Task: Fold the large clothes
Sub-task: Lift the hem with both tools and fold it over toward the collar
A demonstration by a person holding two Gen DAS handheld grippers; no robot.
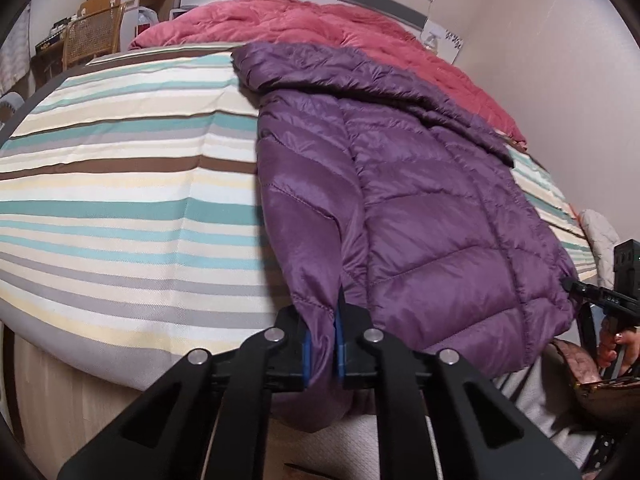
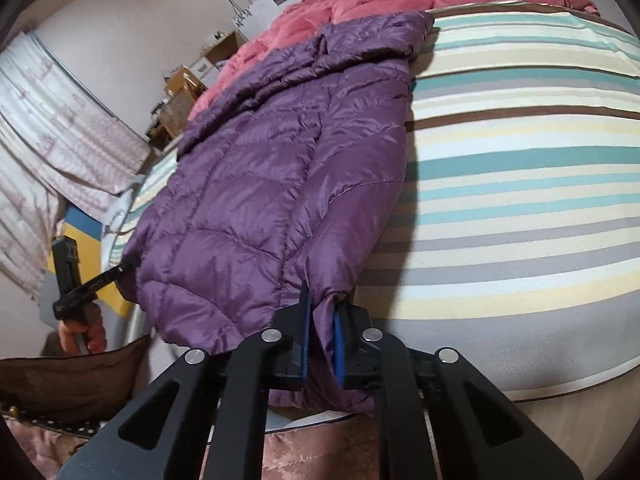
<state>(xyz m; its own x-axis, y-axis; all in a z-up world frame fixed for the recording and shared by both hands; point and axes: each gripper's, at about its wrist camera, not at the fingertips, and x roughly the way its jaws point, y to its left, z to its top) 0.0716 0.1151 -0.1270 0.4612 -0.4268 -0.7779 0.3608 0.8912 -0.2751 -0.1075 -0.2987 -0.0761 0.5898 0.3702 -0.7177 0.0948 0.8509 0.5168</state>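
Observation:
A purple quilted puffer jacket [image 1: 420, 184] lies lengthwise on the striped bed, hood toward the headboard, hem hanging over the near edge. My left gripper [image 1: 322, 340] is shut on the jacket's left hem corner. My right gripper [image 2: 320, 344] is shut on the jacket's [image 2: 280, 168] other hem corner. Each view shows the other gripper pinching the far hem corner: the right gripper in the left wrist view [image 1: 570, 284] and the left gripper in the right wrist view [image 2: 126, 266].
The bed has a striped cover [image 1: 120, 184] with a red quilt [image 1: 320, 20] bunched at its head. A wicker chair [image 1: 94, 32] and shelves stand beyond the bed. Curtains [image 2: 48, 120] hang by the wall. A wall runs along the bed's far side.

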